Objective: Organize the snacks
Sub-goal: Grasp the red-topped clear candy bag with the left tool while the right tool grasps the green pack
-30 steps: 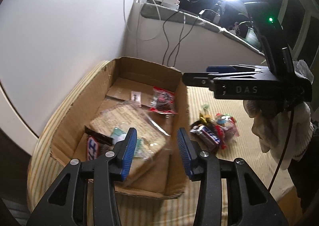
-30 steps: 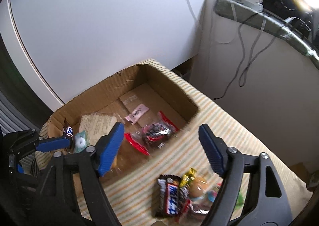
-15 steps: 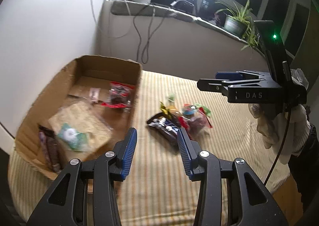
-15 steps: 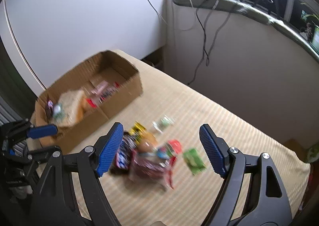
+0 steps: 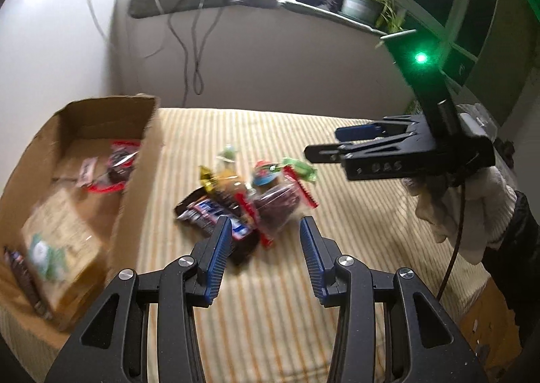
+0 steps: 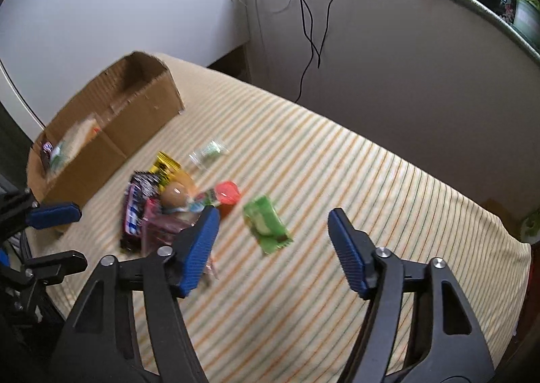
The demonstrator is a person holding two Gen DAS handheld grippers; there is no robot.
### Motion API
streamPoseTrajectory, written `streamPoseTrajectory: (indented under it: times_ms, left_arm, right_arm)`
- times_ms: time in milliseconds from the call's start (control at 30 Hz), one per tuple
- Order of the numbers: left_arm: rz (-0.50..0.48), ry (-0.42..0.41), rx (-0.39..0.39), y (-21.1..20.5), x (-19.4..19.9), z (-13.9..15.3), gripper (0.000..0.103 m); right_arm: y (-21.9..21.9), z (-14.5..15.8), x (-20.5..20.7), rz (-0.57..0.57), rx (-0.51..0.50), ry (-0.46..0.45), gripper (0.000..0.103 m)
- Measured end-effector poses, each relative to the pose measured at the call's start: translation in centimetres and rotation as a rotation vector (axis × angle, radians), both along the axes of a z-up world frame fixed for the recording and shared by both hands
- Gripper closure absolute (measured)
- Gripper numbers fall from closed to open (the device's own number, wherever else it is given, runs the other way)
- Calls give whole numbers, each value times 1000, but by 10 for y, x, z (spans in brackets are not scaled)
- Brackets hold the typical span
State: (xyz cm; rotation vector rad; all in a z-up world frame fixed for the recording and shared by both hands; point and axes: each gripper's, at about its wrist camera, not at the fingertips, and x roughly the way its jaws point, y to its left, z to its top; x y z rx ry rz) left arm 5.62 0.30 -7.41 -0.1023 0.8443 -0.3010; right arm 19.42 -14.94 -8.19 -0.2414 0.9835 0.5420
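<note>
A pile of loose snacks (image 5: 246, 197) lies on the striped cloth, with a dark chocolate bar (image 5: 216, 224), a red-edged bag (image 5: 280, 204) and a green packet (image 6: 266, 224). An open cardboard box (image 5: 135, 177) on the left holds several snacks, among them a cracker pack (image 5: 60, 241) and a red-edged bag (image 5: 118, 163). My left gripper (image 5: 266, 258) is open and empty just in front of the pile. My right gripper (image 6: 273, 248) is open and empty above the green packet; it also shows in the left wrist view (image 5: 330, 146).
The striped cloth (image 6: 371, 180) covers the table up to a pale wall with hanging cables (image 6: 310, 28). A sill above holds a potted plant (image 5: 364, 4) and a bright lamp. A gloved hand (image 5: 465, 214) holds the right gripper.
Both grippers have swung right, away from the box and toward the loose pile. The pile is now straight ahead of each one. Both stay open and empty.
</note>
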Motion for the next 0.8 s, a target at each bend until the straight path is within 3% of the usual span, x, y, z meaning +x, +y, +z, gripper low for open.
streamPoseTrajectory:
  times_ms: [367, 600, 667, 800]
  left_arm:
    - [-76, 55, 8, -28, 44, -20, 62]
    - [-118, 27, 124, -42, 55, -21, 62]
    - [-125, 25, 168, -47, 58, -23, 57]
    - [-136, 19, 196, -49, 59, -27, 57]
  right_arm:
    - [-3, -25, 11, 70, -7, 46, 48]
    - [7, -33, 14, 126, -27, 47, 48]
    - [9, -35, 15, 134, -31, 51, 48]
    - [15, -41, 15, 154, -51, 53, 56]
